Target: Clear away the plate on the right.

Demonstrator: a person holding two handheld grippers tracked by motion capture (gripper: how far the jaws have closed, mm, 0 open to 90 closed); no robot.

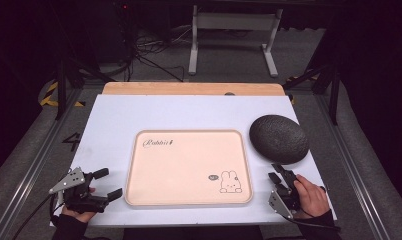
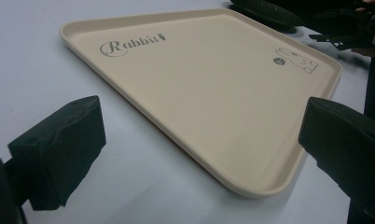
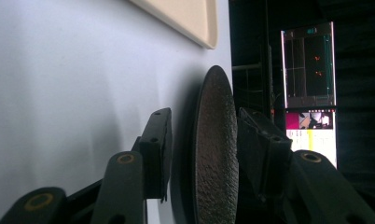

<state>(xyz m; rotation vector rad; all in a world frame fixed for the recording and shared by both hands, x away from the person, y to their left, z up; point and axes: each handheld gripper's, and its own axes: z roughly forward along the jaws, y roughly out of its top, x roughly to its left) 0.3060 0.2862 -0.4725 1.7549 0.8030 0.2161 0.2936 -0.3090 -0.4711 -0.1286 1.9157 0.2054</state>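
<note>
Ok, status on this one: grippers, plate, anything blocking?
Left gripper open, idle beside beige rabbit tray. Right gripper straddling rim of dark speckled oval plate, grip unconfirmed. Nothing in the way.

The high view looked forward and down from above the person's side, taking in the whole worktop [image 1: 114, 120]. The left gripper view sat low and close, facing across the tray [image 2: 199, 93], which the high view shared. The right gripper view, rolled sideways, pressed near the dark plate [image 3: 216, 154].

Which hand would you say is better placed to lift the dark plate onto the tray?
The right: its gripper already straddles the dark plate rim. The left gripper sits open across the tray, far from it.
</note>
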